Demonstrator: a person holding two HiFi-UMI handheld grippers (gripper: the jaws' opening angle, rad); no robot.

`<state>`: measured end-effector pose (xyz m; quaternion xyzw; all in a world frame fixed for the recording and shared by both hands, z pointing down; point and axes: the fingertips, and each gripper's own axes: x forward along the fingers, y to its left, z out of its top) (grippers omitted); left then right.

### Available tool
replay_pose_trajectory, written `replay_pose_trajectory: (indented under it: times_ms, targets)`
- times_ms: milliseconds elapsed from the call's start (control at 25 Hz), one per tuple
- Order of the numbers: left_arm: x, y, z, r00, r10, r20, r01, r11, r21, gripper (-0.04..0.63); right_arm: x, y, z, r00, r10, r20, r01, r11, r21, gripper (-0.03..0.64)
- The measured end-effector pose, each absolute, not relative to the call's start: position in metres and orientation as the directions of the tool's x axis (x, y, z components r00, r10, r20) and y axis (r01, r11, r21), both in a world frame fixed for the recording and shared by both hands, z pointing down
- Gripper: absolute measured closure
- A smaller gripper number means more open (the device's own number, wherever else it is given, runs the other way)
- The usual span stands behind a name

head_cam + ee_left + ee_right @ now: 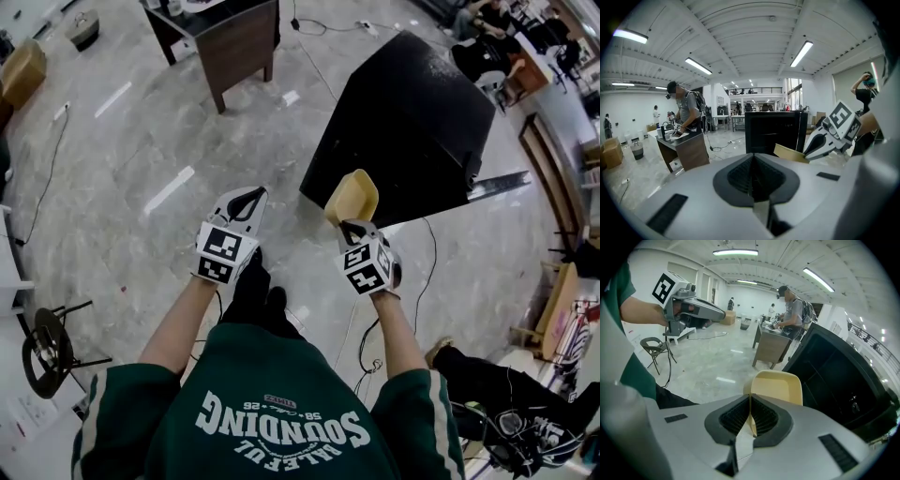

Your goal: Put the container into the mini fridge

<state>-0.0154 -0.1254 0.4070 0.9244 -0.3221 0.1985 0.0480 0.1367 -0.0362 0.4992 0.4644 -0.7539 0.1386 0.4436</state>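
Observation:
A shallow tan container [352,197] hangs in the air, my right gripper [347,223] shut on its near rim. In the right gripper view the container [778,386] stands on edge between the jaws of that gripper [750,414], which pinch its wall. The black mini fridge [408,127] stands on the floor just ahead and to the right, its dark inside [839,385] facing me. My left gripper [246,204] is held beside the right one, shut with nothing in it [753,176]. From the left gripper view I see the fridge [776,133], the container's corner [792,153] and the right gripper [820,140].
A dark wooden desk [230,37] stands ahead to the left, with a person [686,110] working at it. Cables [314,56] run over the marble floor. A folding stool [52,352] sits at my left. Another person's leg [478,375] is at my right.

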Motion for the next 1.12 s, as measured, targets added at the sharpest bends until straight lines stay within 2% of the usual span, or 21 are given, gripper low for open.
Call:
replay_pose_trajectory:
  times_ms: [1120]
  targets:
    - [0.037, -0.197, 0.476, 0.784, -0.458, 0.419, -0.511, -0.86, 0.016, 0.58, 0.17, -0.129, 0.574, -0.055, -0.523, 0.851, -0.813, 0.519, 0.266, 0.578]
